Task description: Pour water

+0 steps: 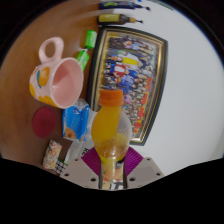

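two fingers of the gripper [111, 165] reach forward, their magenta pads [99, 161] pressed against the lower body of an orange bottle [110, 132], so the gripper is pinching the bottle from both sides. the bottle stands upright between the fingers, its body filled with orange-yellow liquid and topped by an orange cap [110, 98]. just beside the bottle, to its left, sits a small blue and orange carton [75, 122], and nearer the fingers on that side lies a small speckled packet [51, 154]. left of the carton is a dark red round object [45, 122] on the wooden table [25, 75]. beyond these stands a pink pitcher [56, 80] with a pale handle and a coloured print on its side, its open mouth tilted toward the bottle. a green bottle [87, 48] lies behind the pitcher. ahead of the orange bottle, a framed picture [133, 70] with a dark border and busy cartoon figures lies flat, partly on a white surface [185, 90] that covers the right side. farthest away, a dark item with yellow parts [120, 17] lies near the far edge; i cannot tell what it is
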Demonstrator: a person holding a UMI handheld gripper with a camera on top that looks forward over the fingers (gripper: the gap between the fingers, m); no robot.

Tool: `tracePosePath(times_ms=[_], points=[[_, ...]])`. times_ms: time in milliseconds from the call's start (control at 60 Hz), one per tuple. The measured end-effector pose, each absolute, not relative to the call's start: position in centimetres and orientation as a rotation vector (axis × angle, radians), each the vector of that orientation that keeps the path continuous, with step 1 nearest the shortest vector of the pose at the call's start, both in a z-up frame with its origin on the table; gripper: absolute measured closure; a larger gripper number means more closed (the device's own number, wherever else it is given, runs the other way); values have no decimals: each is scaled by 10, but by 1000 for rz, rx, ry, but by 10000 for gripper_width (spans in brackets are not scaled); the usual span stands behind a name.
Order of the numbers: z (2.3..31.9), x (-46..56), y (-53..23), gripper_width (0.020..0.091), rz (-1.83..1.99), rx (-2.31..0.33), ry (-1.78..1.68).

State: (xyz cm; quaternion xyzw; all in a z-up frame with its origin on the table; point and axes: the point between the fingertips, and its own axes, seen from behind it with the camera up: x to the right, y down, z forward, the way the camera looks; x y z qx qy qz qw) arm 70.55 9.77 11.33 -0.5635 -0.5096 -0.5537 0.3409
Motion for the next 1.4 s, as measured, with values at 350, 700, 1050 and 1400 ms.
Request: tracePosePath(times_ms=[350, 700, 1050, 1400], points=[[95, 697, 115, 835, -1596, -1309, -1497], [100, 675, 105, 837, -1053, -1640, -1090], [68, 659, 91, 836, -105, -2000, -213], [-3, 657, 103, 816, 109, -1995, -36]])
